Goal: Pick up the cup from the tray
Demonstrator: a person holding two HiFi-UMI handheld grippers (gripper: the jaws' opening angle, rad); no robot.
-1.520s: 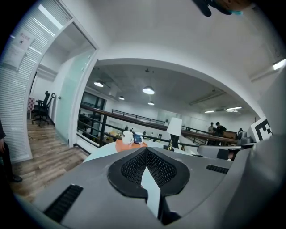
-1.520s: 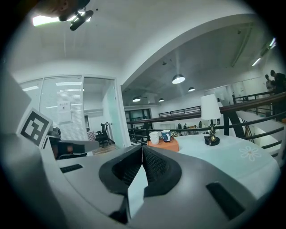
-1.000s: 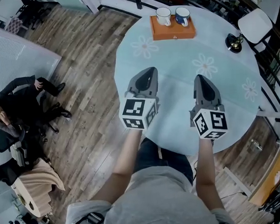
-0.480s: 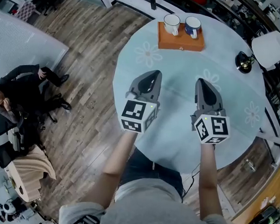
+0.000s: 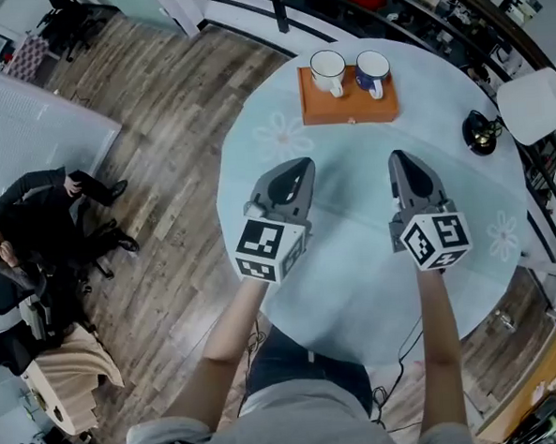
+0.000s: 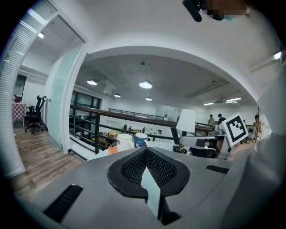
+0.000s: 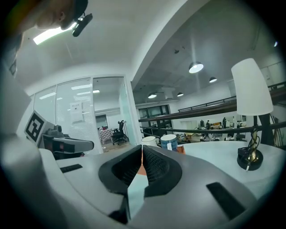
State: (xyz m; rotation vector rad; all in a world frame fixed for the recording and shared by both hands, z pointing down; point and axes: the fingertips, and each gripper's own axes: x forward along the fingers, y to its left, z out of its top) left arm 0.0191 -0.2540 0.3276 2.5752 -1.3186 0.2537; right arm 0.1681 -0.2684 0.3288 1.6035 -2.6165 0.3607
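Observation:
An orange tray (image 5: pixel 349 106) lies at the far side of the round pale-blue table (image 5: pixel 354 230). On it stand a white cup (image 5: pixel 328 72) at the left and a blue cup (image 5: pixel 372 73) at the right. Both cups also show in the left gripper view, white cup (image 6: pixel 124 142) and blue cup (image 6: pixel 140 139), and in the right gripper view, white cup (image 7: pixel 149 141) and blue cup (image 7: pixel 169 142). My left gripper (image 5: pixel 298 164) and right gripper (image 5: pixel 401 158) hover side by side over the table's middle, well short of the tray. Both are shut and hold nothing.
A small black table lamp (image 5: pixel 480 134) with a white shade (image 5: pixel 535 105) stands at the table's right edge. A black railing (image 5: pixel 274 1) runs behind the table. A person sits on a chair (image 5: pixel 30 243) on the wooden floor at the left.
The head view has shifted, and both grippers have edged forward toward the tray. The jaws stay shut.

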